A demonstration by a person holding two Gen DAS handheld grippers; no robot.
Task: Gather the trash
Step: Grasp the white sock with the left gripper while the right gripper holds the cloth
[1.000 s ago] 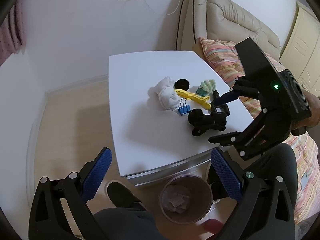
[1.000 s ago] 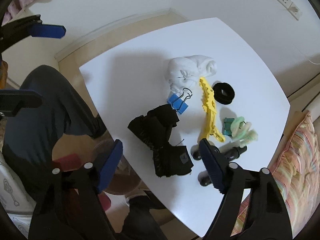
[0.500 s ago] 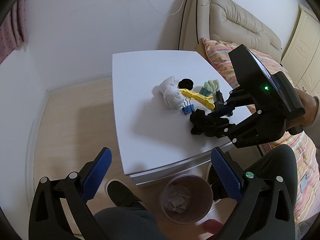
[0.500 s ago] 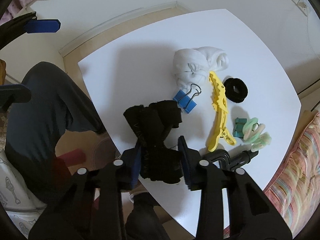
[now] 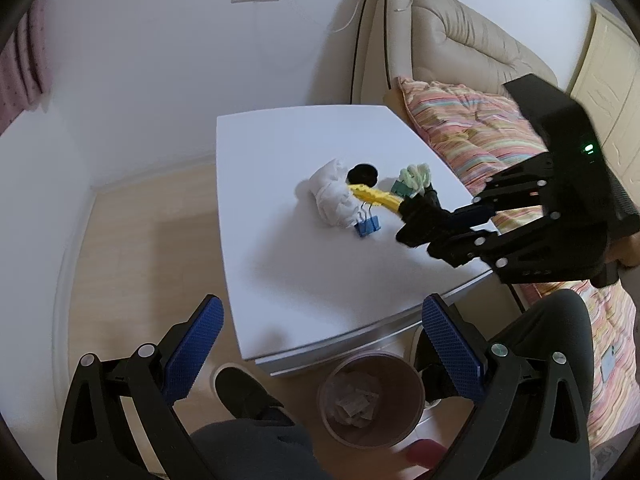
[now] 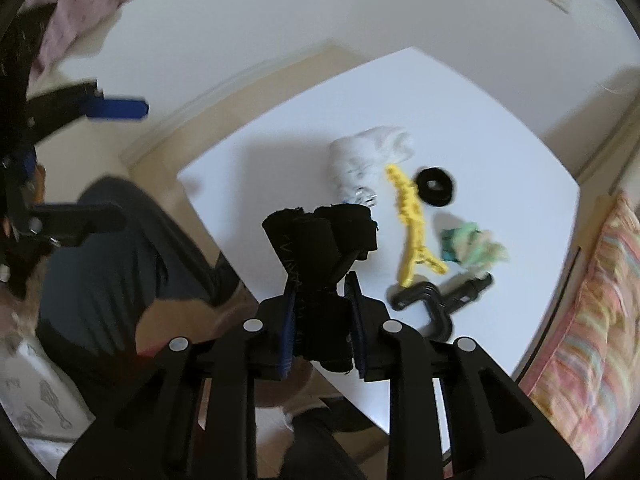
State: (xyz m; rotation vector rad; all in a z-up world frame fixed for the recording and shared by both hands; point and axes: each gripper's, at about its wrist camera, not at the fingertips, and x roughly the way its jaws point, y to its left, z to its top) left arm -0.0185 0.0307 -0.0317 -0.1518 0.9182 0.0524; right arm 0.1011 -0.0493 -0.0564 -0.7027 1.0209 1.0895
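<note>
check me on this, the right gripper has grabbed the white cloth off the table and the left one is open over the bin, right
Not the white cloth; that lies on the table. The right wrist view shows the right gripper, whose jaws have just been closing, clamped on the black cloth. The left gripper is open above the bin.

Soft even indoor light, fisheye-bent edges, right wrist view motion-blurred.

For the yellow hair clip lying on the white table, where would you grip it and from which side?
Judging by its pose, take the yellow hair clip across its long, narrow middle from straight above, fingers closing on its two long edges. It lies flat, with the white cloth wad near one end and the black handle beside its forked end, so the mid-span looks the clearest part.
</note>
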